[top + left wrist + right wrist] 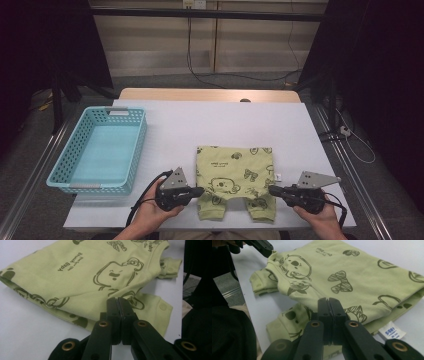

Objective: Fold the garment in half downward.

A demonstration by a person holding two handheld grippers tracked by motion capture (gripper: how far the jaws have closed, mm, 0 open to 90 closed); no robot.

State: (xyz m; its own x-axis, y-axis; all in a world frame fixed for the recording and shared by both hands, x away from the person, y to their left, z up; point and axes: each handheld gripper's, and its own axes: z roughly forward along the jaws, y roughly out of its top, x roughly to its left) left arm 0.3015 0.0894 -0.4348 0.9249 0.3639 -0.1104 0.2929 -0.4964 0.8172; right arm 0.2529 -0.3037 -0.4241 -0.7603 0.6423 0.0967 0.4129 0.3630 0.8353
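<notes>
With both hand-held grippers' jaws pressed together, left hand-held gripper [199, 190] and right hand-held gripper [273, 190] flank the folded green baby garment [235, 181], probably for another fold, so open them first and pinch each side edge through all layers.

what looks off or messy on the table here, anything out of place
Nothing much. The green baby garment lies folded flat on the white table, with only its white care label sticking out at one edge. The blue basket sits squarely to the left. Both grippers, left and right, are shut beside the garment.
</notes>
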